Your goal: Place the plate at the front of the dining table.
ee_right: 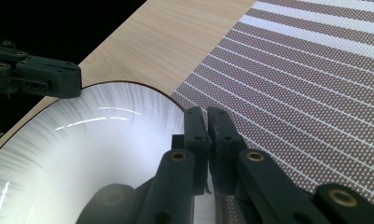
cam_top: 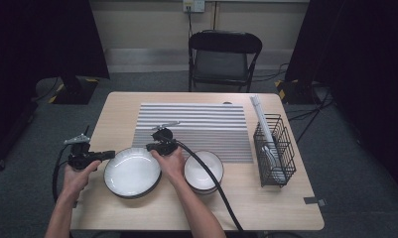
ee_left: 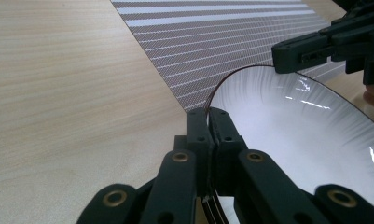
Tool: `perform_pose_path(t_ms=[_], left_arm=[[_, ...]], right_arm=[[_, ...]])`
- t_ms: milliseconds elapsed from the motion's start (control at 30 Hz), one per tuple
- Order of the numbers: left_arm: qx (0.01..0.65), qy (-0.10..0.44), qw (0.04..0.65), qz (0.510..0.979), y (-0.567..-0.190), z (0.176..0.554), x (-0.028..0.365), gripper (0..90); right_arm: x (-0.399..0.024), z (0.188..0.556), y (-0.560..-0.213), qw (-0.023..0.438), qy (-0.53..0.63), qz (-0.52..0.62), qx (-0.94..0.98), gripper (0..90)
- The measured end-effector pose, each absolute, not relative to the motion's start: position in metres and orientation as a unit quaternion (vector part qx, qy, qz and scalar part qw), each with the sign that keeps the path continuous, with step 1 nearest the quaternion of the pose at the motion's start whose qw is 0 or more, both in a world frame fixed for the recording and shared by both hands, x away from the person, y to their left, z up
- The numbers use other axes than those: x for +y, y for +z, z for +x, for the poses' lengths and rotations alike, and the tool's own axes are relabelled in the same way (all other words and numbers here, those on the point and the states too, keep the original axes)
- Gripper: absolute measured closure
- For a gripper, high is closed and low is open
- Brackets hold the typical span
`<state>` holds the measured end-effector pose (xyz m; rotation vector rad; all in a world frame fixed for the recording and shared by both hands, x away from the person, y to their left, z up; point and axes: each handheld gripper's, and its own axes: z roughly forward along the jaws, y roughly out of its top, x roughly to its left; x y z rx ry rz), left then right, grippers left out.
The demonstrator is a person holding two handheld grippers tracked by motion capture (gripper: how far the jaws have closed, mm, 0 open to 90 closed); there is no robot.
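A large white plate (cam_top: pixel 132 173) with a dark rim lies on the wooden table (cam_top: pixel 117 114), just in front of a striped mat (cam_top: pixel 196 124). My left gripper (cam_top: pixel 112 154) is shut on the plate's left rim. My right gripper (cam_top: pixel 149 147) is shut on its far right rim. In the left gripper view the jaws (ee_left: pixel 208 116) pinch the plate's edge (ee_left: pixel 306 130), and the right gripper (ee_left: pixel 287 51) shows across the plate. In the right gripper view the jaws (ee_right: pixel 205 116) clamp the rim of the plate (ee_right: pixel 96 140), and the left gripper (ee_right: pixel 77 81) shows at the far side.
A smaller white bowl (cam_top: pixel 211 168) sits just right of the plate, with the right gripper's cable lying across it. A black wire rack (cam_top: pixel 273 153) with a white item stands at the table's right. A folding chair (cam_top: pixel 224 59) stands behind the table.
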<state>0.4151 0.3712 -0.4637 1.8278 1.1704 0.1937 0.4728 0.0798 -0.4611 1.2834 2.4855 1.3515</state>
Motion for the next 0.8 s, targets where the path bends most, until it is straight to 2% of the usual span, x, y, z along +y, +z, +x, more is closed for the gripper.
perform_pose_path(t_ms=[267, 533, 800], left_arm=[[0.480, 0.078, 0.465, 0.740, -0.4637, 0.4152, 0.3711, 88.3], [0.479, 0.073, 0.461, 0.744, -0.4648, 0.4165, 0.3690, 83.8], [0.479, 0.076, 0.459, 0.744, -0.4645, 0.4161, 0.3698, 87.8]], right_arm=[[0.0785, 0.4720, -0.4616, 0.016, 0.437, 0.408, 0.802, 88.1], [0.0772, 0.4726, -0.4630, 0.008, 0.441, 0.414, 0.796, 88.1], [0.0776, 0.4710, -0.4628, 0.013, 0.440, 0.411, 0.798, 88.0]])
